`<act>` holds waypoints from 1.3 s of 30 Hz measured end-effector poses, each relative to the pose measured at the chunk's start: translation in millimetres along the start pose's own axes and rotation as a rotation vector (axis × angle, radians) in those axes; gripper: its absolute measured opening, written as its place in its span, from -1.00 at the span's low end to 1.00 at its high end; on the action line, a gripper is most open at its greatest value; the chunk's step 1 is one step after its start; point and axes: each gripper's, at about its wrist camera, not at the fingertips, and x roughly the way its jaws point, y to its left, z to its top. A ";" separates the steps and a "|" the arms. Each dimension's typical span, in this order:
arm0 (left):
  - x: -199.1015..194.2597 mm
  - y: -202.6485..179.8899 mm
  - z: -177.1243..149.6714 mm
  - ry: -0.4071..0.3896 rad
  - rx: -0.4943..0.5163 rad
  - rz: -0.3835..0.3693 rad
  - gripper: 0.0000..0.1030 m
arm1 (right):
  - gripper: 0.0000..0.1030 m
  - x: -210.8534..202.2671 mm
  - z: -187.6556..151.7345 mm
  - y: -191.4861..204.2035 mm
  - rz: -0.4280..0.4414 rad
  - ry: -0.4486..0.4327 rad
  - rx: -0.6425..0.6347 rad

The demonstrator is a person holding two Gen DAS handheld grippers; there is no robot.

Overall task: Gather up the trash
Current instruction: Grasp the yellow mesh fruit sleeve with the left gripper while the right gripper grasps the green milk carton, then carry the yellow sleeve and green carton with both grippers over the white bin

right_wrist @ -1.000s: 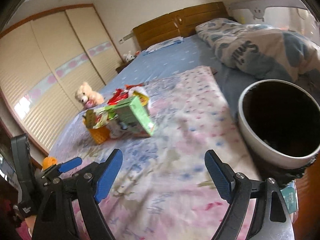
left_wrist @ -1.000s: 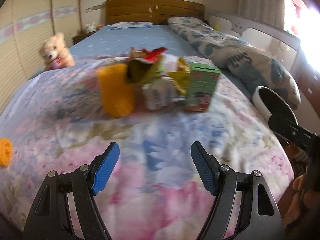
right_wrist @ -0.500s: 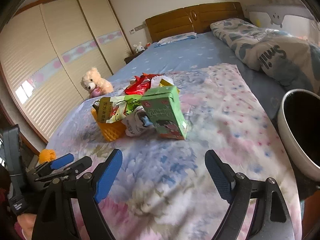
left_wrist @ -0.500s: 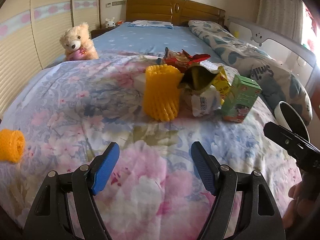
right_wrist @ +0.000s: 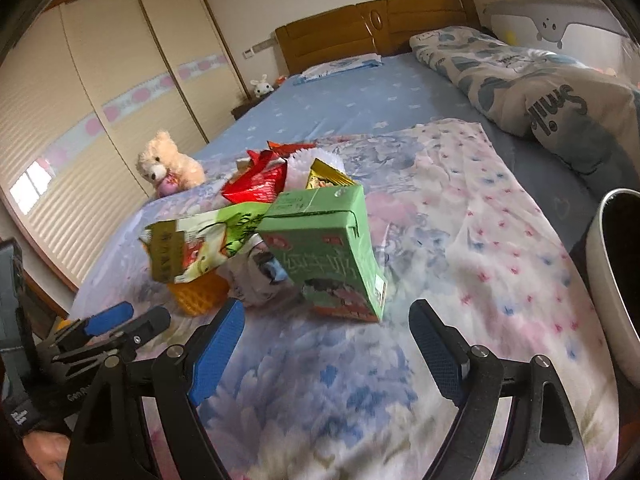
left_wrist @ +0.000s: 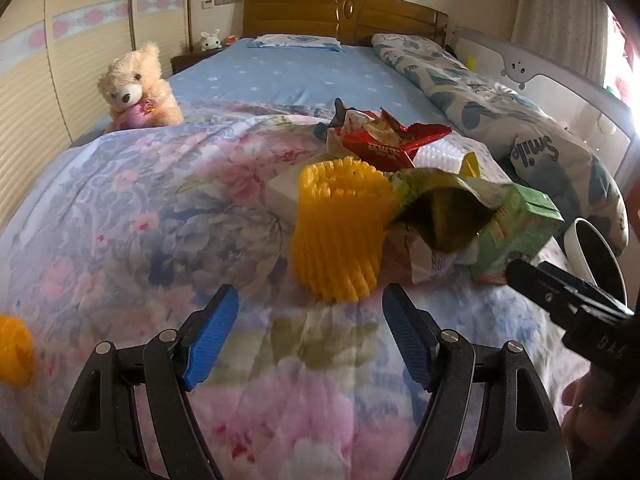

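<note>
On bedspread, trash pile sitting mid-bed: we're facing foam sleeve with left gripper, carton with right gripper, both spread wide, holding nothing. We're judging sleeve light, squashy, so pinching its sides; carton stiffer, light, so gripping flat faces.

Daylight blows out at window on the right; soft shadows, strong fisheye bend, dark vignetted corners, mild blur.
</note>
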 end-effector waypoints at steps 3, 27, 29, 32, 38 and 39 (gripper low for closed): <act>10.7 -1.7 5.6 0.012 0.002 -0.016 0.48 | 0.65 12.4 4.5 -0.9 -0.014 0.018 0.005; -34.6 -31.0 -31.1 -0.018 0.023 -0.097 -0.60 | -0.09 -28.5 -9.8 -32.2 0.039 0.008 0.041; -39.9 -39.5 -34.3 -0.019 0.034 -0.109 -0.60 | -0.09 -37.3 -12.9 -37.0 0.034 -0.001 0.045; -46.8 -56.4 -39.3 -0.016 0.060 -0.134 -0.60 | -0.09 -50.5 -18.5 -45.7 0.029 -0.010 0.053; -56.1 -98.4 -44.4 -0.017 0.131 -0.188 -0.61 | -0.09 -77.6 -29.3 -67.3 0.006 -0.031 0.075; -57.5 -105.8 -44.6 -0.020 0.142 -0.197 -0.61 | -0.09 -82.6 -30.9 -71.8 0.003 -0.036 0.081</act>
